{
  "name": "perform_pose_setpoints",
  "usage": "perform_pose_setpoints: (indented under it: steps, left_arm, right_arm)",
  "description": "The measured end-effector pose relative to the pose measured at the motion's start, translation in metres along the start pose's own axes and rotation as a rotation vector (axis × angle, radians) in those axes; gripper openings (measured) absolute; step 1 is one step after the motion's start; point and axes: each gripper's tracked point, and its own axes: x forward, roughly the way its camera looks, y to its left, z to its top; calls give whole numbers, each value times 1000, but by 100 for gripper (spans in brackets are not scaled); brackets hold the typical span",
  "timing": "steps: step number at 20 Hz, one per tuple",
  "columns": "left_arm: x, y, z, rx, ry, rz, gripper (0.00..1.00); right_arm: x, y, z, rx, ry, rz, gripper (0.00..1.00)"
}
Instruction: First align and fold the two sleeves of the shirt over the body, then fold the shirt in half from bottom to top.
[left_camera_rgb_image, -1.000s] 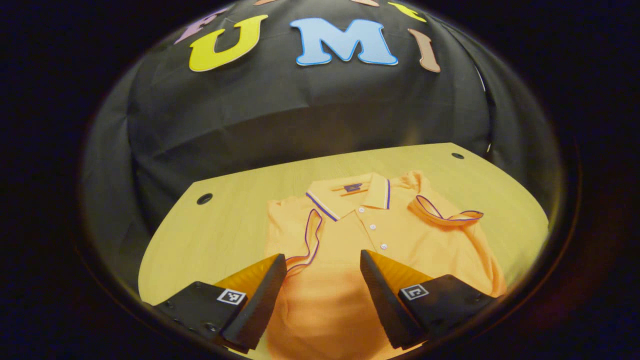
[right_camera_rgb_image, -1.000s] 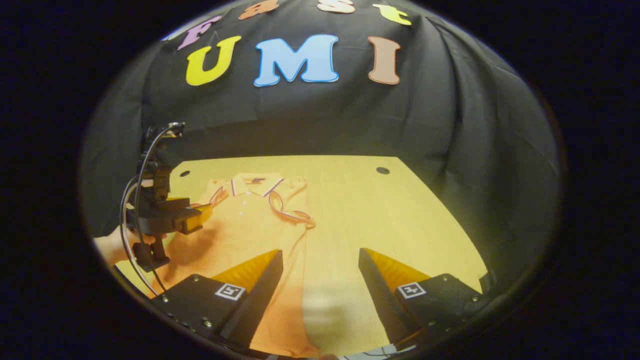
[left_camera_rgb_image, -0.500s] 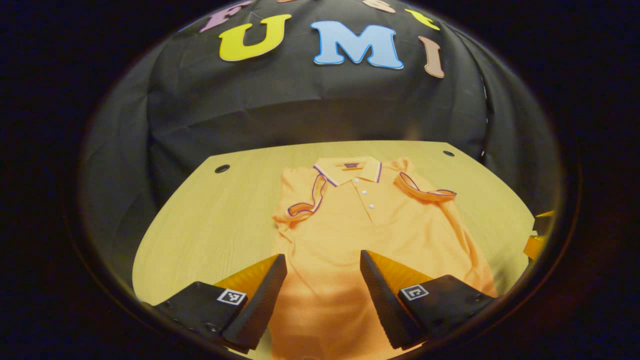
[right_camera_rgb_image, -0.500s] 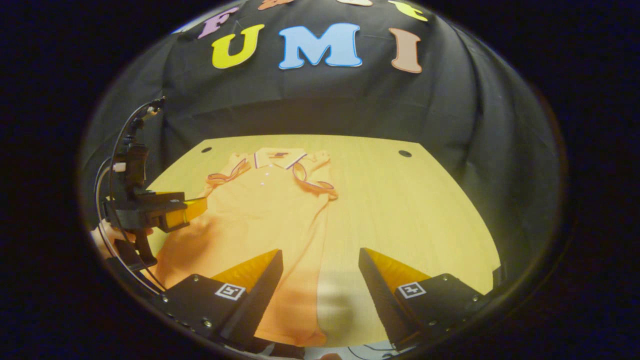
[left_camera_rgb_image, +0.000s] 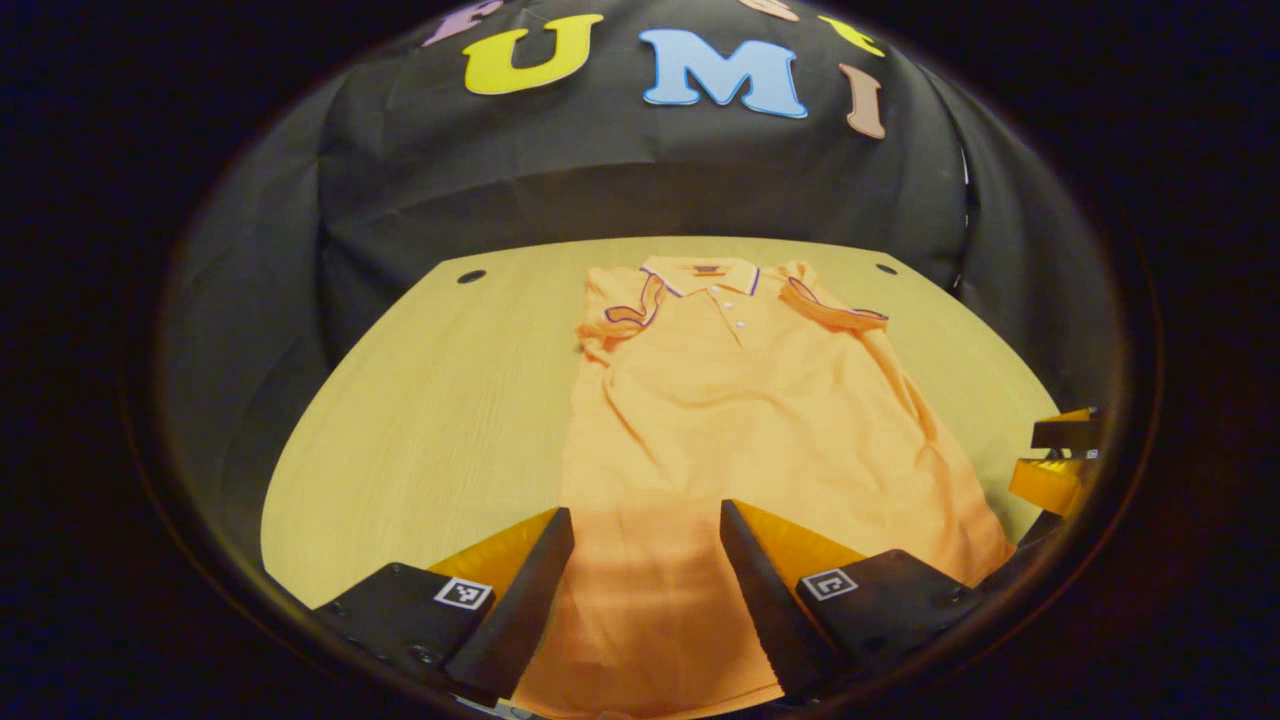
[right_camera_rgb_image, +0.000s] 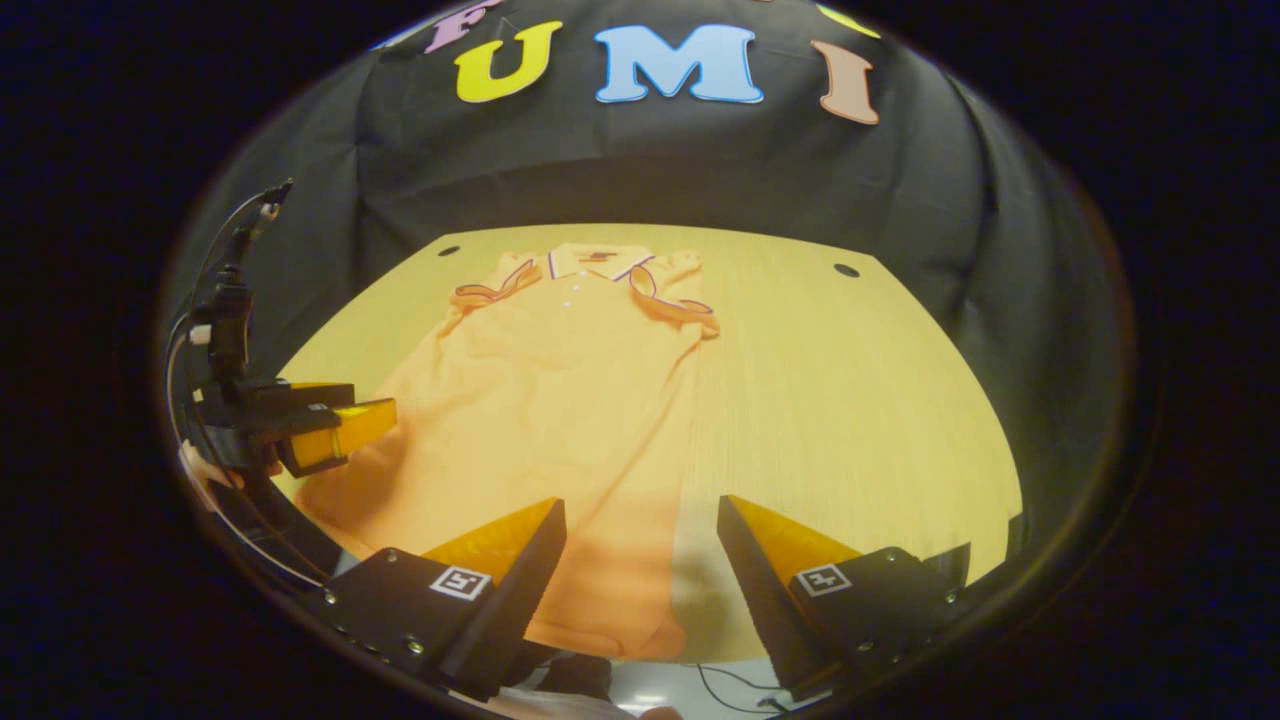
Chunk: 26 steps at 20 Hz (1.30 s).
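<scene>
An orange polo shirt (left_camera_rgb_image: 740, 430) lies flat on the wooden table (left_camera_rgb_image: 420, 420), collar at the far side. Both sleeves, the left one (left_camera_rgb_image: 625, 315) and the right one (left_camera_rgb_image: 835, 310), are folded in over the chest. My left gripper (left_camera_rgb_image: 645, 520) hangs open above the shirt's lower part, near the hem, with nothing between its fingers. In the right gripper view the shirt (right_camera_rgb_image: 540, 400) runs from far centre to near left. My right gripper (right_camera_rgb_image: 640, 510) stands open over the shirt's right bottom corner and bare table. The left gripper (right_camera_rgb_image: 350, 420) also appears there, by the shirt's left edge.
The table (right_camera_rgb_image: 860, 400) has round holes at its far corners (left_camera_rgb_image: 470, 276) (left_camera_rgb_image: 886, 268). Black cloth walls close in behind and beside it. A hand (right_camera_rgb_image: 200, 470) holds the left gripper. The right gripper (left_camera_rgb_image: 1050, 455) shows at the right edge. Thin cables (right_camera_rgb_image: 720, 680) lie below the near edge.
Both grippers have drawn back from the collar end toward the near edge, staying open. The shirt's hem has come into sight. The shirt itself has not moved.
</scene>
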Motion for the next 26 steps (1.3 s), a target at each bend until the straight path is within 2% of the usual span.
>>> perform_pose_setpoints:
  steps: [2, 9, 10, 13, 18, 22, 23, 24, 25, 26]
  left_arm:
    - [-13, 4, -15, 7, 14, 2, 96]
    - [-49, 18, -68, -2, 80, 8, 96]
    - [-52, 17, -72, -11, 83, 6, 100]
    - [-59, 10, -90, -7, 105, 6, 100]
    - [-65, 7, -101, -7, 97, 16, 100]
    - [-65, 6, -99, -19, 89, 25, 99]
    - [-65, 4, -100, -17, 90, 24, 95]
    - [-65, -1, -101, -12, 92, 16, 93]
    - [-65, -5, -100, -1, 94, 13, 82]
    - [-64, -11, -99, 12, 94, -9, 74]
  right_arm:
    - [-1, 0, -12, 0, 26, 5, 95]
    - [-9, -2, -55, 4, 109, 17, 95]
    - [-9, -2, -62, 10, 121, 18, 95]
    - [-14, -2, -76, 19, 144, 22, 95]
    - [-13, 7, -93, 31, 178, 33, 95]
    - [-16, 9, -94, -5, 174, 4, 95]
    - [-17, 12, -96, -9, 172, 10, 94]
    - [-17, 13, -95, -3, 174, 13, 82]
    - [-17, 14, -94, 0, 172, 16, 74]
    - [-17, 15, -93, 6, 172, 21, 58]
